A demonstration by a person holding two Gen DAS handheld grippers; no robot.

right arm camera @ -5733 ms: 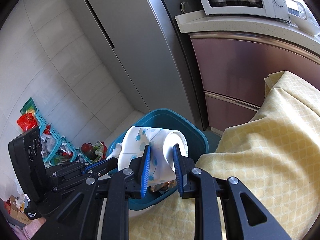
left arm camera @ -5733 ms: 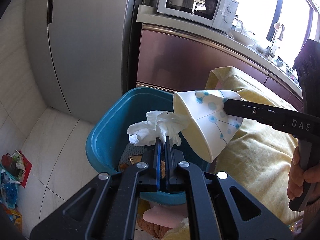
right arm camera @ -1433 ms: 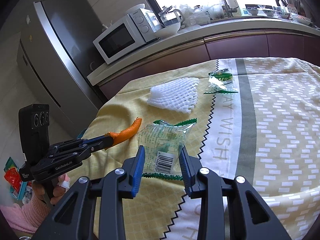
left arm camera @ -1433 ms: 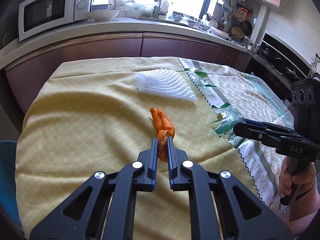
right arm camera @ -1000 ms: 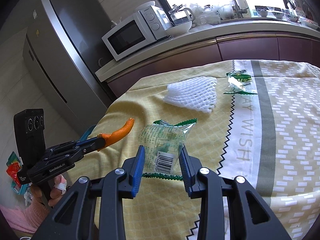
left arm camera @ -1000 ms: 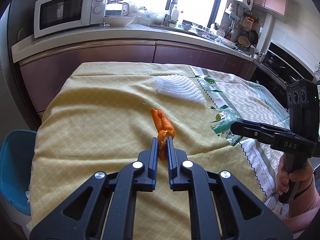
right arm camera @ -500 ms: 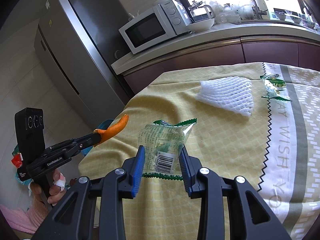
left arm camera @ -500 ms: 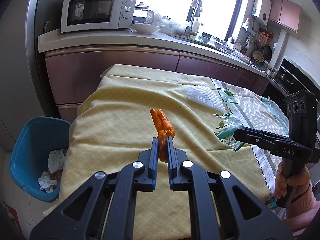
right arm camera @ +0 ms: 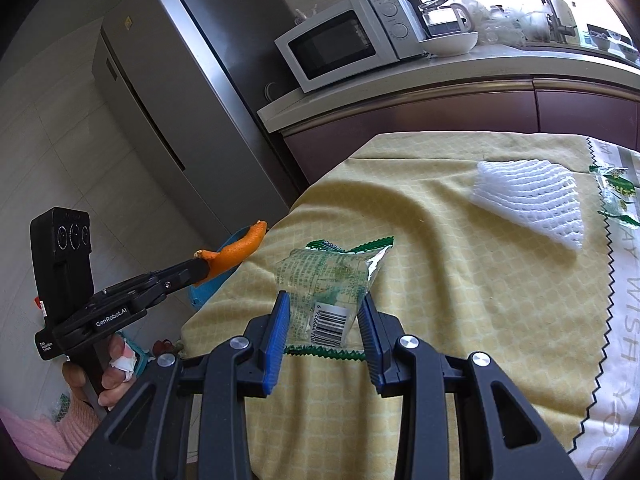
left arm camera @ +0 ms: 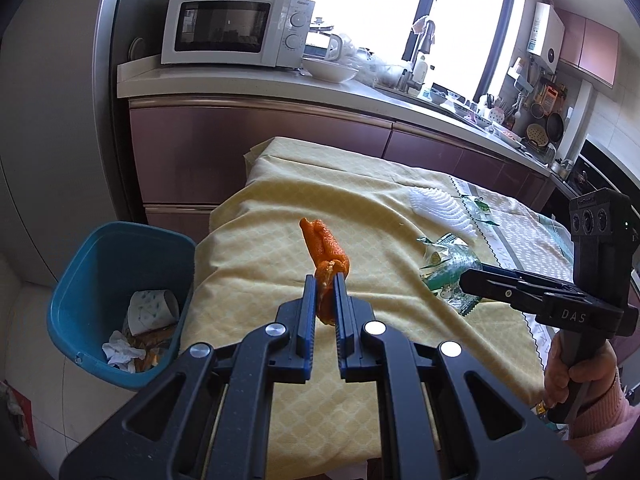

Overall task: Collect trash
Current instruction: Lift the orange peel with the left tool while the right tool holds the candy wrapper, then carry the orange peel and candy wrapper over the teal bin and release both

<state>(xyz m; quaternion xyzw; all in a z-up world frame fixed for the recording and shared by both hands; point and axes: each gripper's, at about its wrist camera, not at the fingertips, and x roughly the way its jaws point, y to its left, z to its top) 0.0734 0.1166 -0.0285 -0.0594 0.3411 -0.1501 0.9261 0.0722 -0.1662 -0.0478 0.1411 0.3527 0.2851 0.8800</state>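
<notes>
One blue bin (left arm camera: 116, 256) on the floor beside the yellow tablecloth (left arm camera: 280, 224), down-left of both claws. Right gripper (right arm camera: 323, 307) pinching one clear green-edged wrapper (right arm camera: 332, 280) with a barcode; handle reads "DAS". Left gripper (left arm camera: 323, 289) pressed on one orange peel (left arm camera: 325, 248); handle reads "GenRobot.AI". One white foam net (right arm camera: 532, 200) lying farther along.

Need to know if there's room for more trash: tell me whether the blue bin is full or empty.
Partly filled. The blue bin holds a paper cup and crumpled tissue at the bottom, its walls bare above them.
</notes>
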